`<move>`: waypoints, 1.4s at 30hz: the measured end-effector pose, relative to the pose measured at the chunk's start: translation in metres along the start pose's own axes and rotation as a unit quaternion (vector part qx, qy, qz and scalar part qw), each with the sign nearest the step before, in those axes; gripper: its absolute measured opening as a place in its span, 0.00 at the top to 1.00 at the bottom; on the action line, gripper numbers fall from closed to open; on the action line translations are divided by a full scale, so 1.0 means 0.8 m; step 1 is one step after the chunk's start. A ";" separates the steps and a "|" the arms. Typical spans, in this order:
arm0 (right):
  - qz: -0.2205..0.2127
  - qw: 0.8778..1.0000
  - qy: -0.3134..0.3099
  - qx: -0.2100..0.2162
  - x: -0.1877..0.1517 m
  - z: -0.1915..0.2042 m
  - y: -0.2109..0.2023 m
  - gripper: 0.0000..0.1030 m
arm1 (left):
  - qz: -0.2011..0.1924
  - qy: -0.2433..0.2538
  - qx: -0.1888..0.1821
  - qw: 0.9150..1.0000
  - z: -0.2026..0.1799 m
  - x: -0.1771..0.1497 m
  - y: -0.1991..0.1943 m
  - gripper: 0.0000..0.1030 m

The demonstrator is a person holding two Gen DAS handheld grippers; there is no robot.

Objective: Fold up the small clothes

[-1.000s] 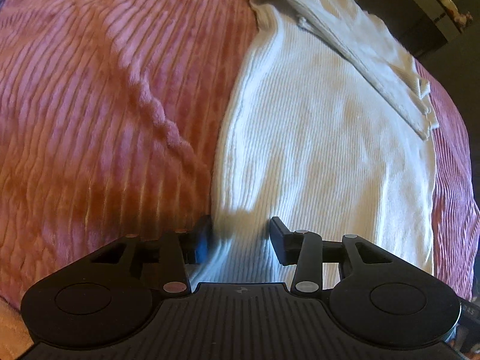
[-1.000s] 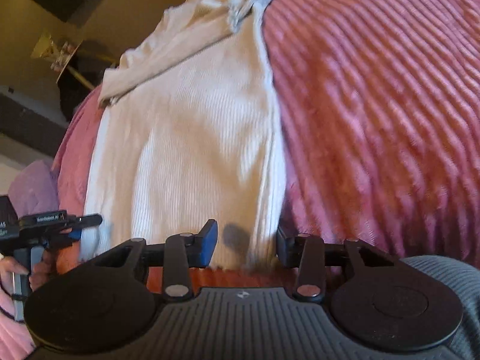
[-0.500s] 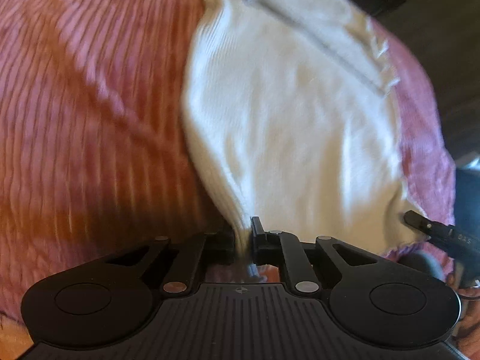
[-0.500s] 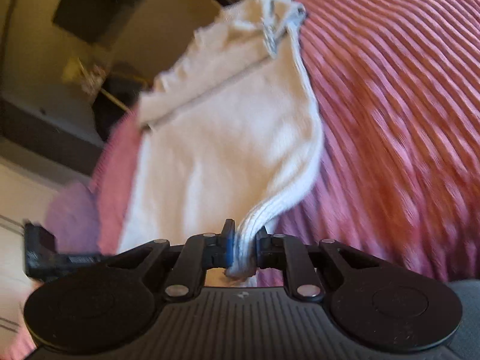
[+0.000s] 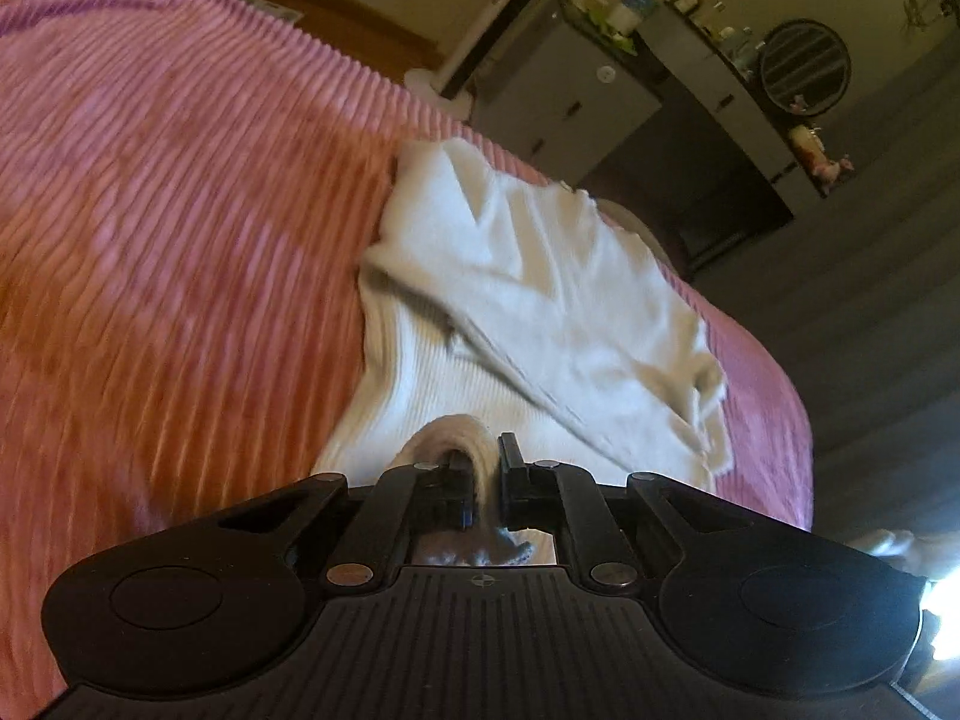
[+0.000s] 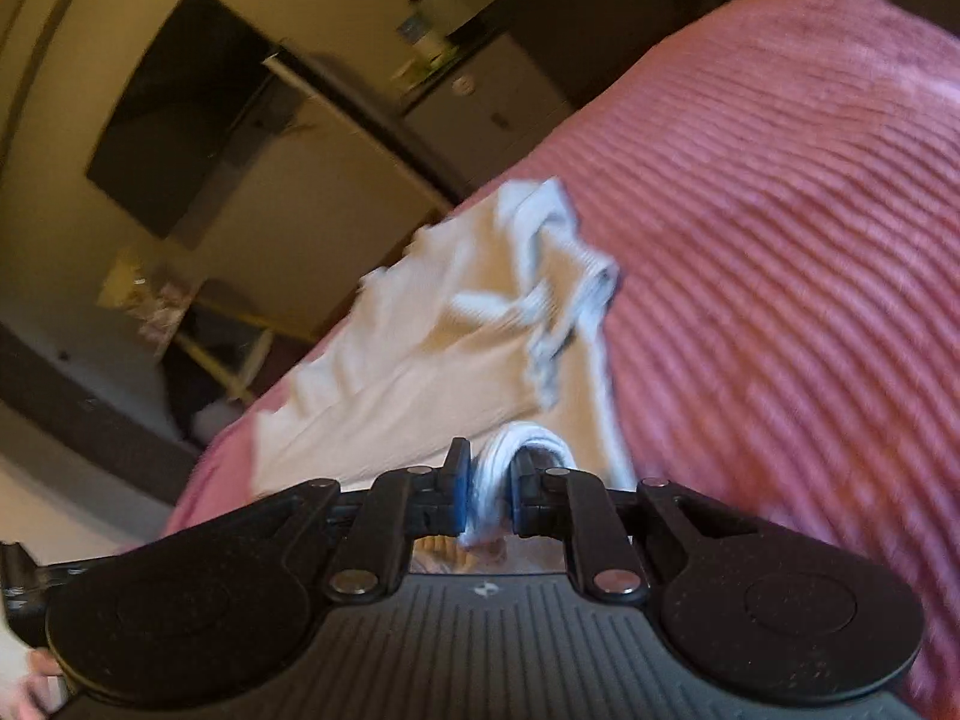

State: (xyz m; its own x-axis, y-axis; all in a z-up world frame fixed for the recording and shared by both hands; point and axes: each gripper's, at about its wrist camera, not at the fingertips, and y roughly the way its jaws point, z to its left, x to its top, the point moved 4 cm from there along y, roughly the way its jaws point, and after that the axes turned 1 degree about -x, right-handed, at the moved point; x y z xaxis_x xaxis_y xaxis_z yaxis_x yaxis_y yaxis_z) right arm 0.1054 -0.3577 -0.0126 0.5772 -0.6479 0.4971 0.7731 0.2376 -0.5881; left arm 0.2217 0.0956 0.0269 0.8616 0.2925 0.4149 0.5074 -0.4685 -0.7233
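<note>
A white ribbed knit top [image 5: 540,300] lies on a pink ribbed blanket [image 5: 180,210], its sleeves folded across the far part. My left gripper [image 5: 485,480] is shut on the top's near hem corner, which bulges up between the fingers. My right gripper [image 6: 489,489] is shut on the other hem corner of the same top [image 6: 420,360]. Both corners are lifted off the blanket [image 6: 780,240], and the cloth between hem and body curls over.
The blanket covers a bed that ends just beyond the top. Behind it stand a grey cabinet [image 5: 558,96], dark shelves with small items [image 5: 750,120] and a dark wall screen [image 6: 174,114]. The left gripper's edge [image 6: 18,576] shows at the lower left in the right wrist view.
Both grippers went from open at the hem to shut on its corners. They have since lifted the hem and carried it towards the collar; the views now tilt up into the room.
</note>
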 end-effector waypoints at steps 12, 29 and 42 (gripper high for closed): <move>-0.046 0.990 -0.123 -0.048 -0.013 -0.021 -0.012 0.24 | -0.046 0.068 0.081 0.993 0.021 0.012 0.014 0.55; 0.016 0.979 -0.195 -0.061 -0.024 -0.012 0.061 0.79 | 0.021 0.145 0.080 0.986 0.021 -0.002 0.092 0.70; -0.039 0.977 -0.196 -0.070 -0.019 0.003 0.042 0.89 | -0.046 0.167 0.023 0.985 0.014 0.003 0.048 0.90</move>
State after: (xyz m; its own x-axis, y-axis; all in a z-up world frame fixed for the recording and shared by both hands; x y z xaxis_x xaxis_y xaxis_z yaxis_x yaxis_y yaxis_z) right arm 0.1230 -0.3383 -0.0382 0.5961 -0.3261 0.7337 0.7907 0.0799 -0.6070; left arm 0.2429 0.0877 -0.0065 0.7739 0.0371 0.6322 0.5880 -0.4131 -0.6955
